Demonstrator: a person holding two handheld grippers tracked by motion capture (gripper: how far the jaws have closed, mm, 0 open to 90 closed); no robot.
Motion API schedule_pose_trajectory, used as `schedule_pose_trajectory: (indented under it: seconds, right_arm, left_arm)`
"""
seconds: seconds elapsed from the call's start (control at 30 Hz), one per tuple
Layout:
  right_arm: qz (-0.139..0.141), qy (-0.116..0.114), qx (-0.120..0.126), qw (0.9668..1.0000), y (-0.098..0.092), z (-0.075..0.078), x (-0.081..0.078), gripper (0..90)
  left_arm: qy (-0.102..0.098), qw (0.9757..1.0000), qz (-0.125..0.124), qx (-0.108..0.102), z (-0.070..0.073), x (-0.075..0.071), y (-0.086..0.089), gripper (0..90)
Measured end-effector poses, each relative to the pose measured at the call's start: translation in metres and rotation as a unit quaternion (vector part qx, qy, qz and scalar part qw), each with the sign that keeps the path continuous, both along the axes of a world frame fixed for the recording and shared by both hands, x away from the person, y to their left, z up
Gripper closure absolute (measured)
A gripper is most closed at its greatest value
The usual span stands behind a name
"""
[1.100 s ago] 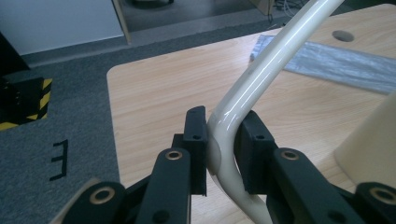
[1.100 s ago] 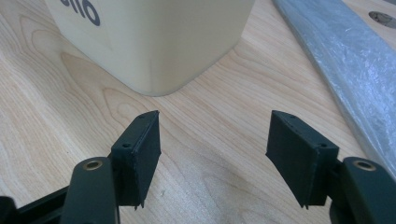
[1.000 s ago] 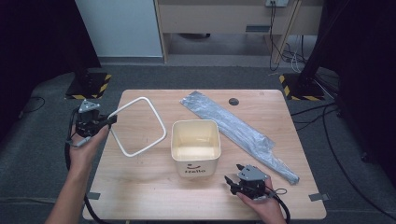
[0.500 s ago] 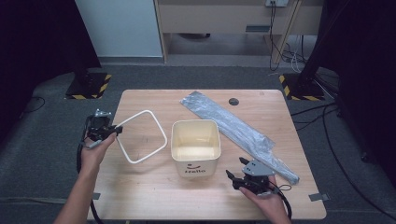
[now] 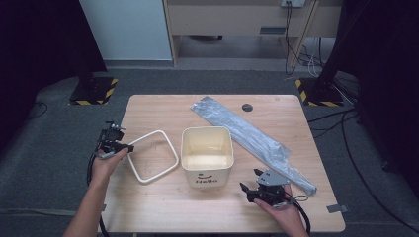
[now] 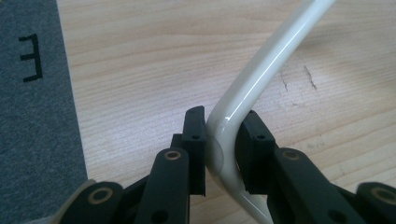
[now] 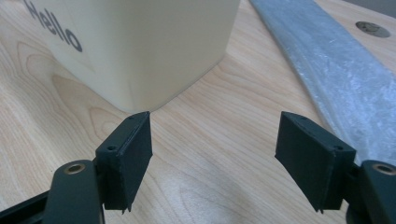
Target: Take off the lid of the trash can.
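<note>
The counter (image 5: 163, 212) carries one cream tub (image 5: 207, 155), one white frame (image 5: 152, 156) and one long grey plastic bag (image 5: 252, 136). The left tool (image 5: 120, 146) pinches a rounded corner of the frame, which lies left of the tub near the counter's left edge. The right tool (image 5: 249, 180), held low near the front edge, has just been opening; its jaws stand spread with nothing between them, pointing toward the tub.

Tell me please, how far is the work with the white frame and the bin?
Done: the white frame is off the cream bin and lies beside it on the table. In hand: the left gripper is clamped on a frame corner; the right gripper has just been opening, nothing between its jaws. Left, probably: the folded plastic bag lies flat, not yet in the bin.
</note>
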State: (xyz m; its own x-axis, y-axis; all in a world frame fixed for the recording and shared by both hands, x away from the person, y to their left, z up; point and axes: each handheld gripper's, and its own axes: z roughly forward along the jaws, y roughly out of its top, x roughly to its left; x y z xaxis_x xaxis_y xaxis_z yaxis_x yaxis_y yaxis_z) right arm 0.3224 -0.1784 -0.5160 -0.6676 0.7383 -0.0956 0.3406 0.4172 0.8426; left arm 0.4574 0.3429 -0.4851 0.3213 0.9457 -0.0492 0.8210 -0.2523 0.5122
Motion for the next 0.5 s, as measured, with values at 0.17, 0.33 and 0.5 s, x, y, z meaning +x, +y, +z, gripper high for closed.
schedule_pose_trajectory:
  seconds: [0.17,0.33,0.5]
  right_arm:
    - [0.001,-0.001,-0.001,1.0000,0.001,0.000,-0.001,26.7]
    - [0.001,0.010,-0.004,0.9999,0.000,-0.002,0.000,25.0]
    - [0.001,0.013,-0.005,0.9999,0.000,-0.003,0.000,24.9]
  left_arm:
    - [0.020,0.9997,-0.004,0.015,-0.010,0.003,-0.003,74.0]
    - [0.014,0.9998,-0.009,0.015,-0.015,0.002,-0.006,73.1]
    - [0.009,0.9996,-0.015,0.020,-0.019,0.002,-0.007,69.9]
